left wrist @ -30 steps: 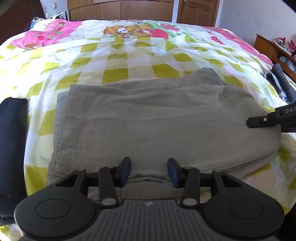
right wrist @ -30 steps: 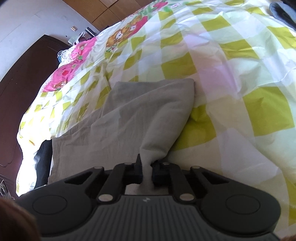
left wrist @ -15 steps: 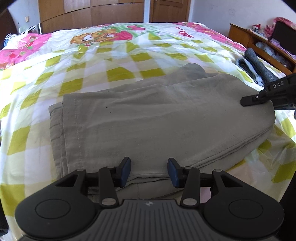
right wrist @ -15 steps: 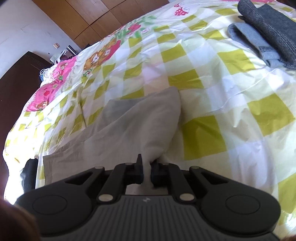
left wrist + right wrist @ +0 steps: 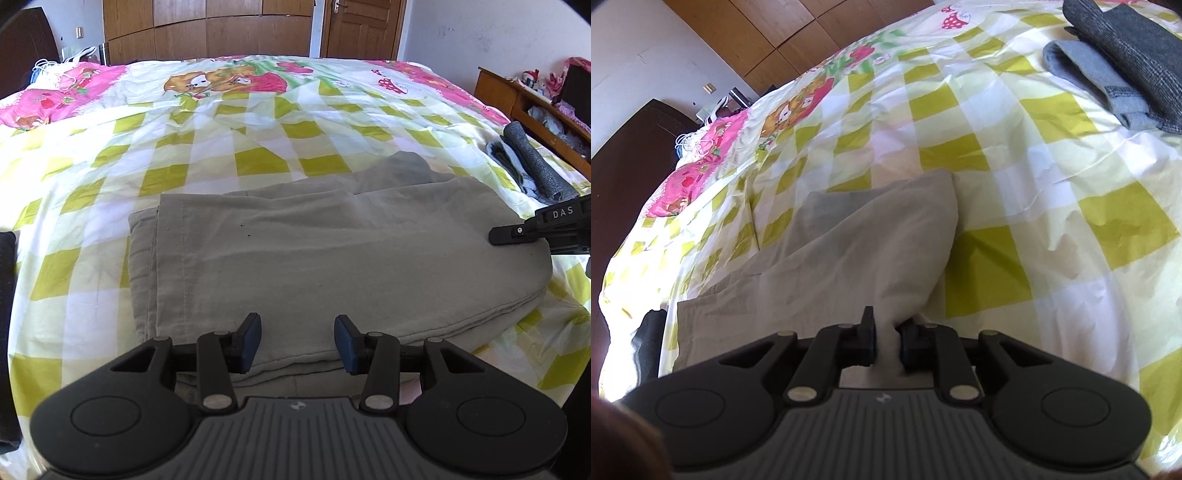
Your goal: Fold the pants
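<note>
Right wrist view shows my right gripper [image 5: 885, 341] clamped on the pants [image 5: 332, 258], which lie folded near me on the checked bedspread [image 5: 258, 158]. My left gripper [image 5: 297, 341] hangs apart over their near edge. A hard tug could drag the layers askew.
</note>
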Tool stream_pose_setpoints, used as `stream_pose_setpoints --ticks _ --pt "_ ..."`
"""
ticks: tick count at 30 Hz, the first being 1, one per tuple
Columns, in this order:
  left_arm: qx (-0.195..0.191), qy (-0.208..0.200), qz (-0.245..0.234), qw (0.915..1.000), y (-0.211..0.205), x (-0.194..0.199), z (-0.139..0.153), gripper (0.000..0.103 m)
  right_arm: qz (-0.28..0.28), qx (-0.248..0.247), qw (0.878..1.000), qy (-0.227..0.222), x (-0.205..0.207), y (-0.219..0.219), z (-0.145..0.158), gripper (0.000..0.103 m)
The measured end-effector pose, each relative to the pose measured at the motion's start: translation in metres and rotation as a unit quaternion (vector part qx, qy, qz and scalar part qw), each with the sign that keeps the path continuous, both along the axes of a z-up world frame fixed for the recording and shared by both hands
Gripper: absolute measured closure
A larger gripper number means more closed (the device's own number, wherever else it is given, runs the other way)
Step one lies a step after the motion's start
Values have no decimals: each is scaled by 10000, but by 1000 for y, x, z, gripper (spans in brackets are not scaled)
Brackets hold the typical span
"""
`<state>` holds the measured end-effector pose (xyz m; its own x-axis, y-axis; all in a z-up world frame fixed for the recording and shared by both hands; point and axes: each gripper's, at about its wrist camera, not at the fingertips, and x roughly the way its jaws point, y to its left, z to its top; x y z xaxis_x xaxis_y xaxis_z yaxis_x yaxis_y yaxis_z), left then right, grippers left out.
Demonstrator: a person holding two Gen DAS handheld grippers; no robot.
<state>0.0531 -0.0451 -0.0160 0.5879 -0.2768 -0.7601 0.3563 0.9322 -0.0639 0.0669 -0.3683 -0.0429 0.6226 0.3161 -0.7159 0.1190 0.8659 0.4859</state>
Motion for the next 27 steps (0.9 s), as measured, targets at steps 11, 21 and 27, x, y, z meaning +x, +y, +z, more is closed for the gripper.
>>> stream_pose_setpoints --ticks 11,21,27 --pt "372 43 -54 9993 -17 10 -13 47 109 -431 9990 -20 -3 13 -1 87" --pt "391 14 -89 9992 -16 6 -15 45 61 -551 9985 -46 -4 16 1 92" --pt "335 15 -88 9994 -15 6 -15 45 35 -488 9988 -33 -4 16 3 91"
